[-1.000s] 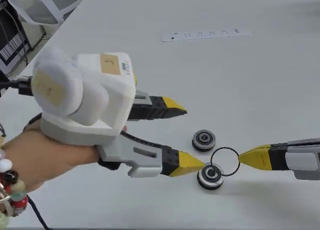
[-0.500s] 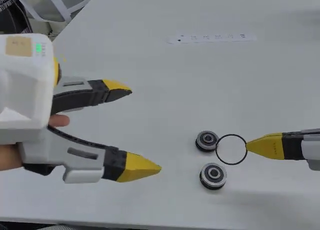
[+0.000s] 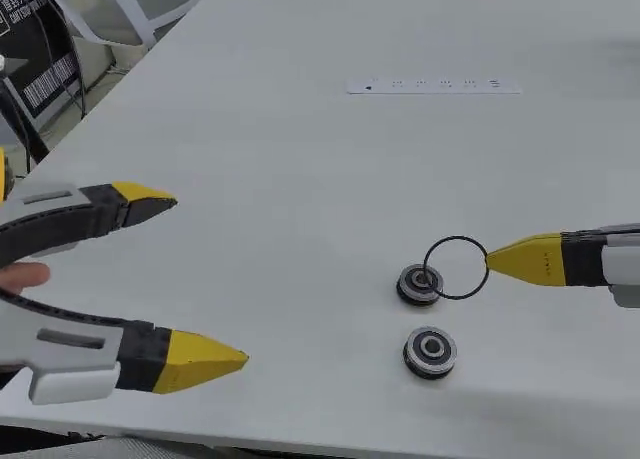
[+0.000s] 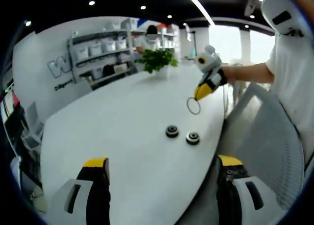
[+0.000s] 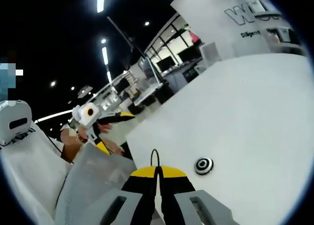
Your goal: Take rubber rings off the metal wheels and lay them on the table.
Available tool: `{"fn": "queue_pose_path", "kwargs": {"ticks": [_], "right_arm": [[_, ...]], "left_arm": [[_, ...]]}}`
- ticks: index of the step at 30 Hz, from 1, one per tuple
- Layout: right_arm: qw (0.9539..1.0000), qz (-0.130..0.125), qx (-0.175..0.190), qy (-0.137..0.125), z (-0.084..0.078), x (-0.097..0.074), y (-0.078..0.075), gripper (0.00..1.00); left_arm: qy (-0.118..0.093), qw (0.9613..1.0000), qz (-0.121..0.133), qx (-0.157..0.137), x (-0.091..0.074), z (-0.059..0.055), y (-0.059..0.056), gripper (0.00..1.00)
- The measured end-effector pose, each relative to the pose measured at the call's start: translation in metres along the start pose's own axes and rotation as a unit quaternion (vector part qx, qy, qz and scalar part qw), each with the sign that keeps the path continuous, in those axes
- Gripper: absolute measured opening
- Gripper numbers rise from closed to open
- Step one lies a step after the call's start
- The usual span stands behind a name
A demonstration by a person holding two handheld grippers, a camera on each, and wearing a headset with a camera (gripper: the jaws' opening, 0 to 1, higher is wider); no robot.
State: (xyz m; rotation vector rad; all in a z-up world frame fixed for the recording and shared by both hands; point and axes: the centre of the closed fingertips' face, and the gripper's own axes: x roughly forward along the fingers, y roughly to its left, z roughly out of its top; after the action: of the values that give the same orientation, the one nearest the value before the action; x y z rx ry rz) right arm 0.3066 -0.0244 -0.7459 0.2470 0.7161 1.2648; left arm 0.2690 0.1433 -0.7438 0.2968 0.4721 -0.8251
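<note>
White table [image 3: 300, 129] in a large, bright room, with wall shelves [image 4: 98, 53], a leafy plant [image 4: 157, 61] beyond the table's end and spot lights in a dark ceiling.

A white chair [image 3: 120, 9] stands past the table's far left corner, and a flat white power strip [image 3: 433, 85] lies well beyond the work. The left tool [image 3: 210, 279] hovers at the near left, jaws spread wide with nothing between them, well apart from the parts. The right tool [image 3: 490, 259] reaches in from the right, jaws pressed together on the thin black rubber ring [image 3: 456, 268], which hangs from its tip. Two metal wheels [image 3: 418, 284] lie flat near the table's near edge, close together. In the head view the ring overlaps the farther one, while the left gripper view shows it lifted clear of both.
</note>
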Motion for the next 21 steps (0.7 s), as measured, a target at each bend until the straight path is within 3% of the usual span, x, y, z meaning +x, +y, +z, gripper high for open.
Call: {"fn": "queue_pose_path", "kwargs": {"ticks": [9,21], "right_arm": [[0.9988,0.017,-0.027,0.036,0.001,0.022,0.007,0.00],[0.9931,0.025,-0.045,0.105,-0.020,0.060,0.003,0.00]], "left_arm": [[0.005,0.9998,0.001,-0.018,-0.003,-0.013,-0.007,0.91],[0.001,0.9995,0.002,-0.031,-0.003,-0.016,-0.014,0.90]]}}
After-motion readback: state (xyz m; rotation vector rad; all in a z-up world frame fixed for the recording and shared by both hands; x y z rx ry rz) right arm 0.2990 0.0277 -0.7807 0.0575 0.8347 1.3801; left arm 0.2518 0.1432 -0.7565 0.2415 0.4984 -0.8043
